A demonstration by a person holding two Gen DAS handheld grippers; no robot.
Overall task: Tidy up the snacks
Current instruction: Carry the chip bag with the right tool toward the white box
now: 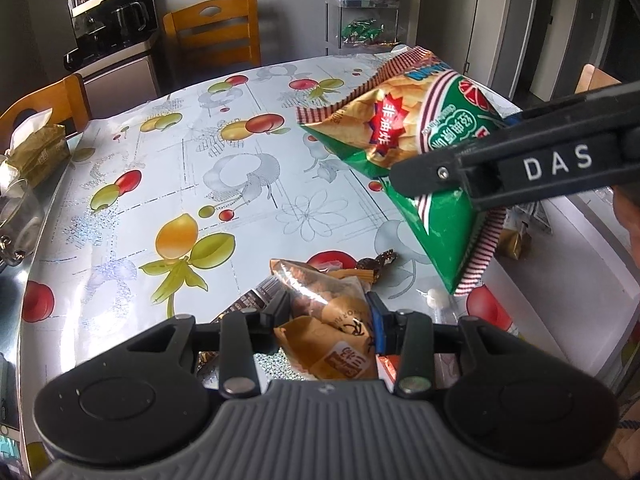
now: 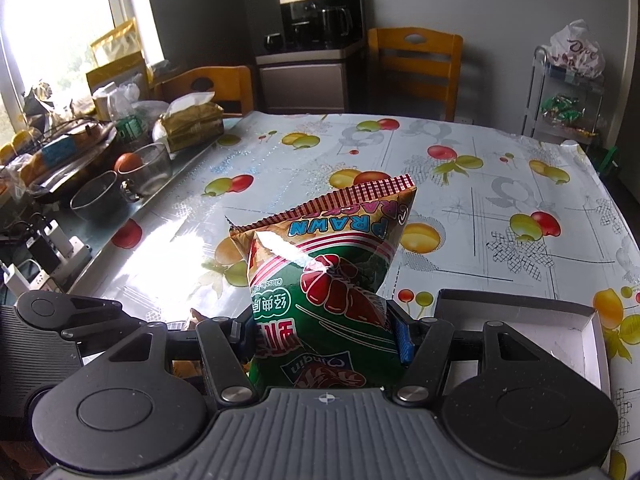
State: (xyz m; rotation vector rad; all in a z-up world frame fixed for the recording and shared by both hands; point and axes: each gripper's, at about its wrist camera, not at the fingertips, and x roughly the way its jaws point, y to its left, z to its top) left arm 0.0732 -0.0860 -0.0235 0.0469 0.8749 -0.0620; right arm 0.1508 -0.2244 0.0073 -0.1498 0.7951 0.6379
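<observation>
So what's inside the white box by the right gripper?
The white box shows only bare white floor and walls. The right hand-held gripper and its prawn cracker bag cover the near part.

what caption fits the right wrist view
Right tongs grip a green prawn cracker bag above a fruit-print tablecloth.

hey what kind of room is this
Most likely a home dining area or kitchen: a table with a fruit-print tablecloth, wooden chairs around it, and a coffee machine on a cabinet.
</observation>
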